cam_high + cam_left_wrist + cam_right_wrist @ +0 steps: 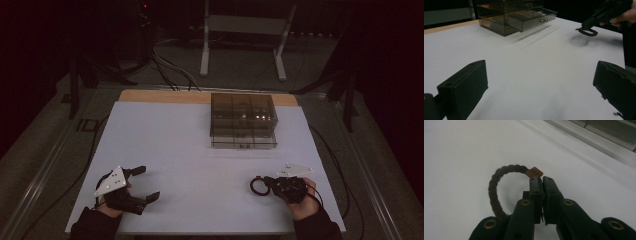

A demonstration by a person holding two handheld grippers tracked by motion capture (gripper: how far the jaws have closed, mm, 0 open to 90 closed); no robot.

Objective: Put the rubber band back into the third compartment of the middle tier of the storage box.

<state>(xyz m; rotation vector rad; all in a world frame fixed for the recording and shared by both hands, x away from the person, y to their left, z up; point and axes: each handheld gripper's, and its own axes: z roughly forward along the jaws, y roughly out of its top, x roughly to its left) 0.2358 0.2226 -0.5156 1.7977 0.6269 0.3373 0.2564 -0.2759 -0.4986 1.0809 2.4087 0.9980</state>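
Hair tie (pixel 495 187) pinched in right gripper (pixel 542 179), near the drawer box (pixel 243 121); left gripper (pixel 142 184) jaws spread.

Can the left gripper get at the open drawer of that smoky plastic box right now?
Probably yes: the left gripper is open and holds nothing, and bare white table lies between it and the drawer, which juts out of the box.

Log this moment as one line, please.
right gripper: shut on braided ring, held above table | left gripper: open, idle | drawer box: one drawer open
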